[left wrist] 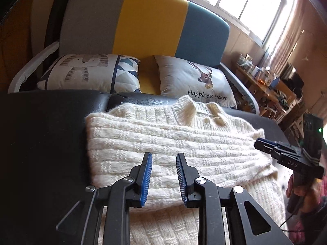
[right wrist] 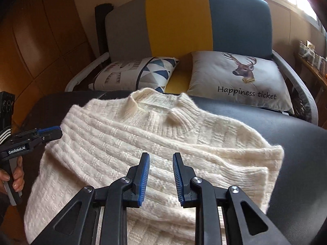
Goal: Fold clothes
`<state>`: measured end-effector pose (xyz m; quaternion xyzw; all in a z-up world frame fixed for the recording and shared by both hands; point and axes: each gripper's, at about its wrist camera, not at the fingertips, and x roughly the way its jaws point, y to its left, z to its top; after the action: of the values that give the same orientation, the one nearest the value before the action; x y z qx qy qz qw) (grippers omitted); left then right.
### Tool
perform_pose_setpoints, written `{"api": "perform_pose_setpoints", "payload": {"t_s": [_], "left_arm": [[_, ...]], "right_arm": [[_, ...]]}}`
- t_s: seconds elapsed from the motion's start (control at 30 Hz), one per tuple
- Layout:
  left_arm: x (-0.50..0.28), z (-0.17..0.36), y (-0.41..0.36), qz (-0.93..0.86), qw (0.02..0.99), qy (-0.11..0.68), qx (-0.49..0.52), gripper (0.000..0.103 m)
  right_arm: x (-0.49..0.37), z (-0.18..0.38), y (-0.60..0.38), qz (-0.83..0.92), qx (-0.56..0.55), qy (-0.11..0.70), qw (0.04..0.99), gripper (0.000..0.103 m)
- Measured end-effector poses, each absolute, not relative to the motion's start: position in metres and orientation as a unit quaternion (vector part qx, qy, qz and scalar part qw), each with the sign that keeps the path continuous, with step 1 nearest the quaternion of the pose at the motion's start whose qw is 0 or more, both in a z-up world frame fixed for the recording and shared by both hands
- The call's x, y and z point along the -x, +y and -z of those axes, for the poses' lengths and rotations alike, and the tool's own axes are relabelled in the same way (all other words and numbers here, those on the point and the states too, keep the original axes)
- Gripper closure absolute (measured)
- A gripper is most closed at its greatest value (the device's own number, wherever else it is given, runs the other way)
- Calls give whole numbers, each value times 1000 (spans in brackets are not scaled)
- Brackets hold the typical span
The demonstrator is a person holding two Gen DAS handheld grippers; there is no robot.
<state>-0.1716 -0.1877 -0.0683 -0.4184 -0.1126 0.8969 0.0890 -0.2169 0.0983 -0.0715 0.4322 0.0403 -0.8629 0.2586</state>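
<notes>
Sweater (right wrist: 143,143): cream knit, lying flat on the black bench (right wrist: 286,143), collar toward the sofa (right wrist: 184,24); sides look already turned in, lower part hanging off the near edge.
Step in hand: judged a pause between folds; both claws are clear of the cloth, nothing gripped.
Left gripper (left wrist: 164,175): jaws a narrow gap apart, nothing between the pads; poised above the knit's near left part.
Right gripper (right wrist: 161,176): same narrow gap, empty; poised above the near right part.
Cross-check: each claw shows side-on at the other view's edge, above an outer edge of the sweater; a hand (right wrist: 14,175) holds the left one's handle.
Next move: probably a fresh hold on the near hem, both claws together, then carry it toward the collar; thick knit calls for a deep bite and even lift.
Risk: the folded side may slip open.
Containers: none seen; two cushions (right wrist: 241,81) sit on the sofa seat.
</notes>
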Motion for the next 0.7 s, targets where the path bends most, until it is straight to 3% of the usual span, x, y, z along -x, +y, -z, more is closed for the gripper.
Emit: {"api": "perform_pose_setpoints", "payload": {"t_s": [0.3, 0.4, 0.5, 0.6, 0.7], "left_arm": [[158, 102, -185, -891, 70, -92, 440, 78], [149, 108, -170, -906, 47, -46, 417, 78], [147, 103, -168, -909, 27, -53, 411, 78], [127, 88, -187, -907, 23, -117, 404, 76], [98, 73, -207, -903, 23, -175, 393, 59]], "right_arm": [[228, 103, 80, 857, -461, 87, 215, 80], [230, 107, 82, 856, -467, 80, 208, 80], [221, 89, 105, 855, -471, 15, 217, 78], [184, 62, 151, 863, -437, -66, 246, 72], [137, 59, 210, 838, -449, -148, 273, 68]]}}
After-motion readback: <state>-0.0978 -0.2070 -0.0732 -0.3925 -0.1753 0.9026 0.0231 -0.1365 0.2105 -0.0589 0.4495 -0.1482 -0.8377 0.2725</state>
